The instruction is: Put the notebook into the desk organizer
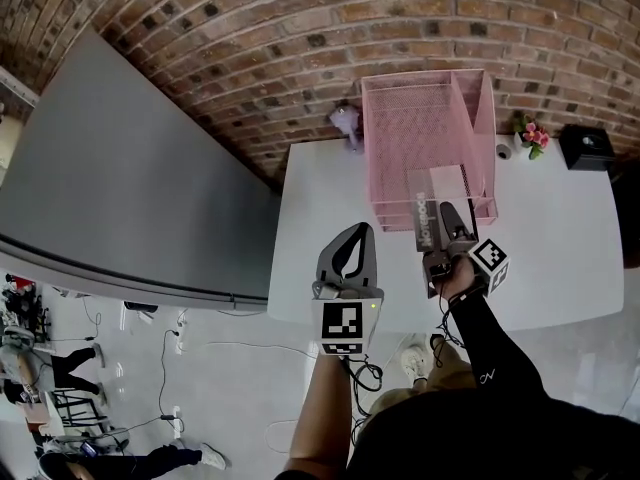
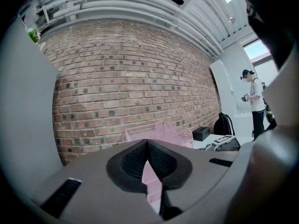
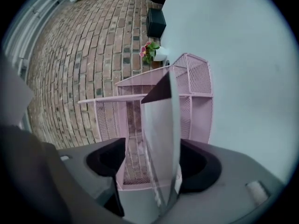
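Note:
A pink mesh desk organizer (image 1: pixel 376 158) stands at the back of the white table (image 1: pixel 560 258). The grey notebook (image 1: pixel 432 196) stands on edge at the organizer's front, its far end inside the frame. My right gripper (image 1: pixel 447 230) is at the notebook's near end. In the right gripper view the notebook (image 3: pixel 161 134) sits between the jaws of the right gripper (image 3: pixel 154 164), against the right-hand pad with a gap on the left; the jaws are open. The organizer (image 3: pixel 198 80) lies straight ahead. My left gripper (image 1: pixel 350 248) hovers over the table's front left, shut and empty (image 2: pixel 147 146).
A small flower pot (image 1: pixel 531 134), a black box (image 1: pixel 585 148) and a little cup (image 1: pixel 503 151) stand right of the organizer. A purple figure (image 1: pixel 346 120) sits at its left. A brick wall runs behind. A person (image 2: pixel 254 101) stands far off in the left gripper view.

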A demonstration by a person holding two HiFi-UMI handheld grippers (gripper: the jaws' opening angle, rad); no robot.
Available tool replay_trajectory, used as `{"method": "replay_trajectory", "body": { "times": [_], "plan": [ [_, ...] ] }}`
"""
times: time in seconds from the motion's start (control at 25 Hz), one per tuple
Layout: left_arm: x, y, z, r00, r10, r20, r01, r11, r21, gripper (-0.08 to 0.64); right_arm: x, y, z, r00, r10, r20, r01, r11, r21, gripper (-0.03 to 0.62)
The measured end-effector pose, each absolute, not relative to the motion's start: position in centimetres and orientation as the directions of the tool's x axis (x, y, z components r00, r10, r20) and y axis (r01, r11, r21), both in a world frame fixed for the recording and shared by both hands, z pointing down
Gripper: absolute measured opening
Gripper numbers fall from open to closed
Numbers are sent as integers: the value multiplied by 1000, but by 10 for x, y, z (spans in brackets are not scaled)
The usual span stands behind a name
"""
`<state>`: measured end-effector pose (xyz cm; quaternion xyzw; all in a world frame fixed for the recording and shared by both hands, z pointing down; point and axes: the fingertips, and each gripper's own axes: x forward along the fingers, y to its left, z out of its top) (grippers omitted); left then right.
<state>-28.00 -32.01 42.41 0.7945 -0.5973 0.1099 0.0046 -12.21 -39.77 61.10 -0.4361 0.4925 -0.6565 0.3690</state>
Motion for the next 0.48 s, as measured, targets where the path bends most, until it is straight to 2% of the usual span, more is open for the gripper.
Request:
{"method": "replay_trajectory", "body": {
  "times": [0.12,0.24,0.36,0.48],
  "plan": [
    [-281,-318,422,259,-950,176,-952,-282,-121,9,-129,-392,602,-388,-905,172,-17,-179,-984,339],
    [-282,-315,420,259,-952,164,-954,-279,-109,9,-134,-381,592,-457,-877,147,-176,-72,-982,339],
    [-280,-311,420,262,-953,154,-956,-278,-97,9,-137,-368,591,-521,-838,165,-331,20,-943,339],
    [-277,-305,422,274,-950,151,-953,-289,-89,9,-135,-356,592,-563,-803,195,-431,84,-898,339]
  ]
}}
